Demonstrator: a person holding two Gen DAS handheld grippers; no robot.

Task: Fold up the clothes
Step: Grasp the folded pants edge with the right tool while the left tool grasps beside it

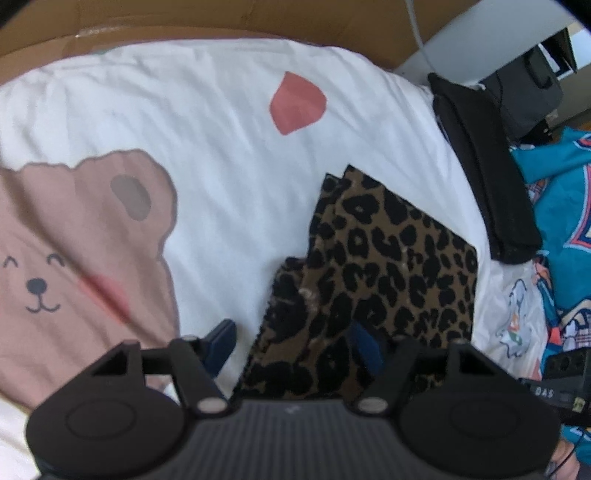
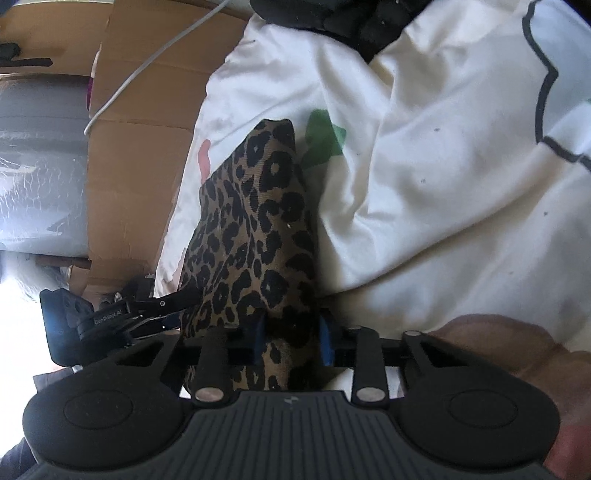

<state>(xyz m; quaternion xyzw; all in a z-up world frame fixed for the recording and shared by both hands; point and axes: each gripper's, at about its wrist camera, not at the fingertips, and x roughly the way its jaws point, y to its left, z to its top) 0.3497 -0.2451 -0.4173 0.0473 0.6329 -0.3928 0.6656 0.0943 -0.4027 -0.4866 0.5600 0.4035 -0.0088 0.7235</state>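
Note:
A leopard-print garment (image 1: 391,258) lies partly folded on a white bedsheet (image 1: 221,129) with a bear print. My left gripper (image 1: 293,345) hangs over the garment's near corner with its jaws apart. The left blue pad (image 1: 221,343) stands clear of the fabric over the sheet, and the right pad rests over the cloth. In the right wrist view, the garment (image 2: 255,221) runs up between the blue pads of my right gripper (image 2: 292,341), which is shut on a bunched fold of it. The left gripper's fingers (image 2: 162,306) reach the garment's left edge in that view.
A folded black garment (image 1: 487,184) lies at the sheet's right edge, with a teal printed garment (image 1: 561,206) beyond it. Cardboard (image 2: 140,147) with a white cable (image 2: 147,66) borders the bed. Dark clothing (image 2: 332,18) sits at the top. A hand (image 2: 491,343) holds the right gripper.

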